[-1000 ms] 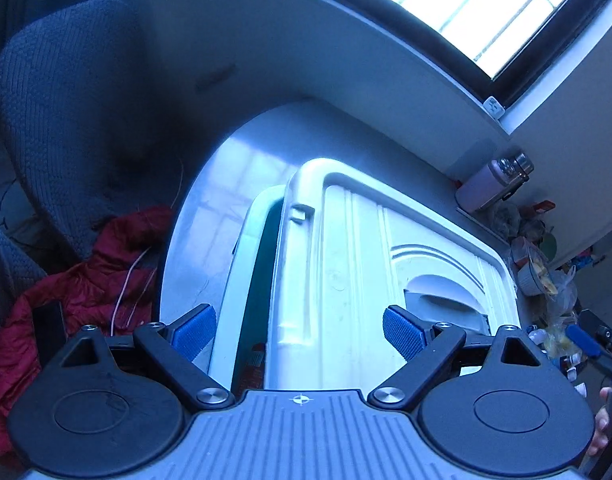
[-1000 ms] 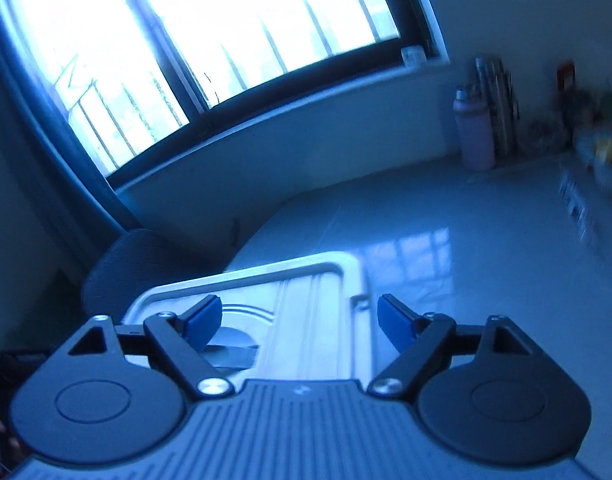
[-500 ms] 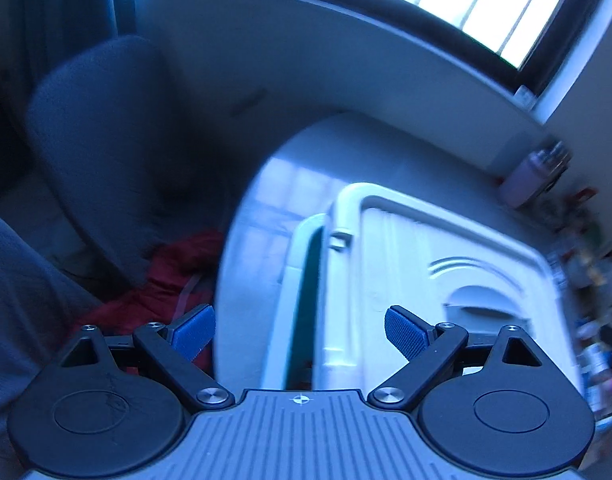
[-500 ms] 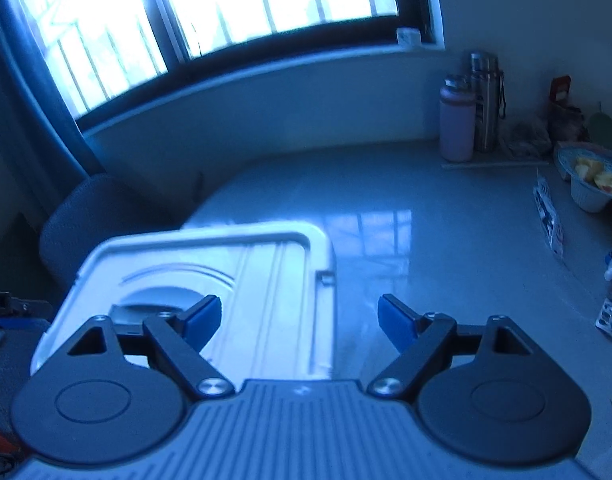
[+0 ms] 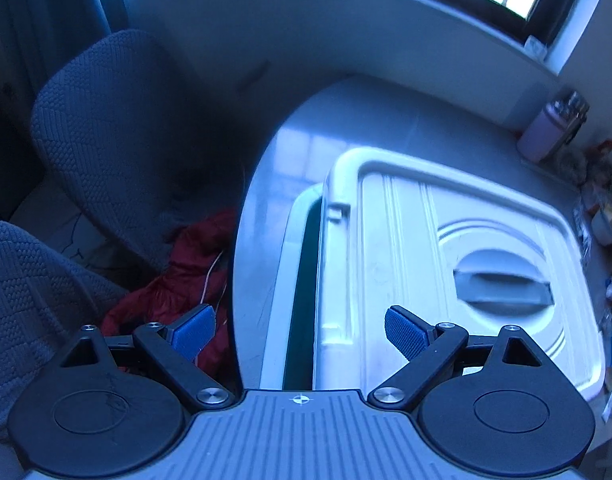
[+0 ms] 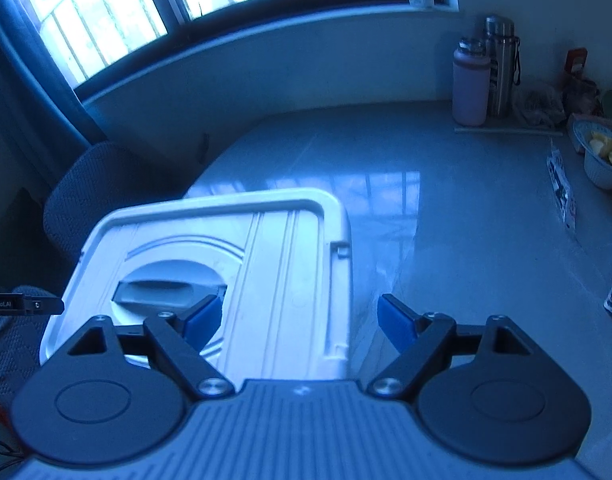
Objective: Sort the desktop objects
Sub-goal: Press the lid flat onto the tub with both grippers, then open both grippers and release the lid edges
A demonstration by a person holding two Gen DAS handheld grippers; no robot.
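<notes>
Hovering with blue pads spread wide and nothing between them, left gripper (image 5: 300, 334) over the left edge of a white lid (image 5: 445, 264), one pad above the floor side, the other above the lid. Same spread stance for right gripper (image 6: 300, 320), empty, left pad over the lid (image 6: 234, 264), right pad over bare tabletop (image 6: 445, 208). Hidden almost wholly under the lid: a pale storage bin (image 5: 284, 280), only its left rim and a dark green sliver of interior showing; contents impossible to make out. Lid shifted sideways rather than seated square, ribbed with raised lines, a round recess with a grey bar handle (image 5: 501, 284) in the middle. Blurred at the far right of the left wrist view: small clutter, not identifiable. Clearer from the right wrist: a pink bottle (image 6: 471, 84) touching a steel flask (image 6: 501, 68) by the wall, a bowl (image 6: 601, 152) with yellowish pieces, a flat printed packet (image 6: 561, 188), other bits cut off at the frame edge. Glossy grey tabletop with a rounded corner, reflecting the barred window (image 6: 226, 0) above the sill. Left of the table, a dark textured chair (image 5: 118, 136) and a red garment (image 5: 178, 280) with a thin white cord lying low beside it.
</notes>
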